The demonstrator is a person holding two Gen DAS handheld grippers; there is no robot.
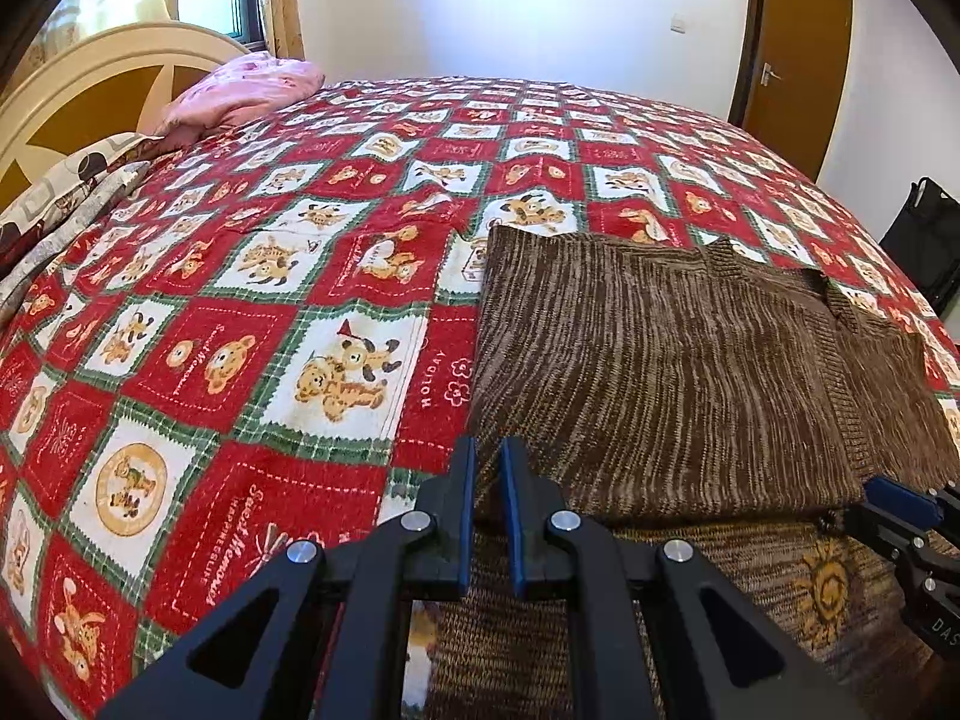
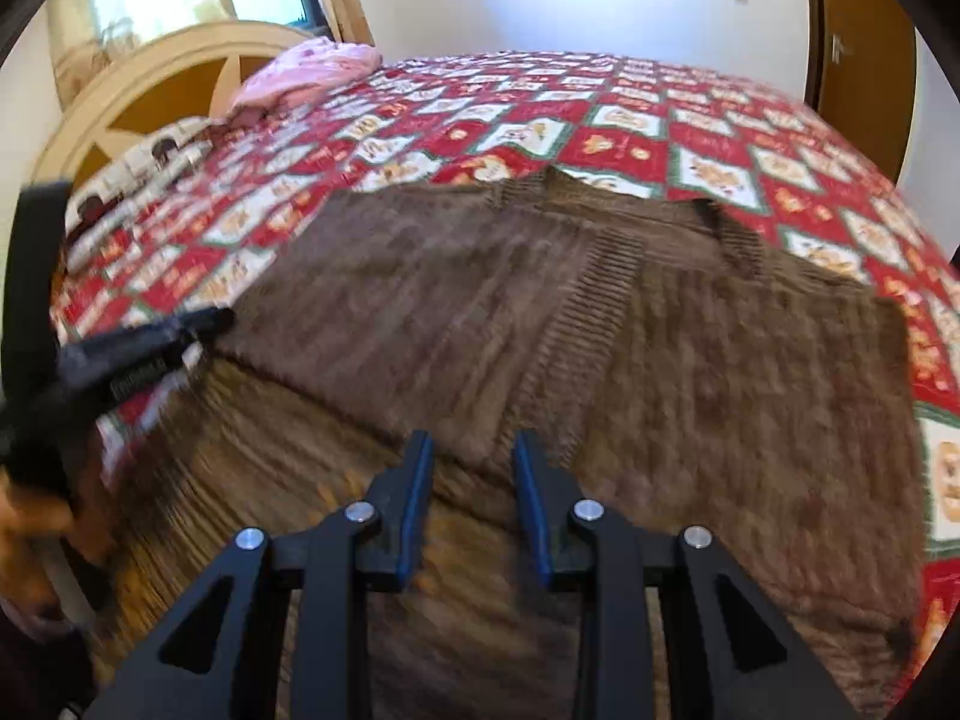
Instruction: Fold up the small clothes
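Note:
A brown knitted sweater (image 1: 672, 372) lies partly folded on the bed, its near part bearing a yellow sun motif (image 1: 825, 585). It fills the right wrist view (image 2: 600, 330), which is blurred. My left gripper (image 1: 489, 468) hovers over the sweater's near left fold edge, jaws a narrow gap apart, nothing between them. My right gripper (image 2: 474, 456) is open and empty above the sweater's fold line. It also shows at the right edge of the left wrist view (image 1: 900, 510). The left gripper shows at the left of the right wrist view (image 2: 150, 342).
The bed carries a red, white and green bear-print quilt (image 1: 270, 312). A pink pillow (image 1: 240, 90) and a patterned pillow (image 1: 66, 192) lie by the cream headboard (image 1: 90, 78). A brown door (image 1: 798, 48) and a black bag (image 1: 924, 240) stand beyond the bed's right side.

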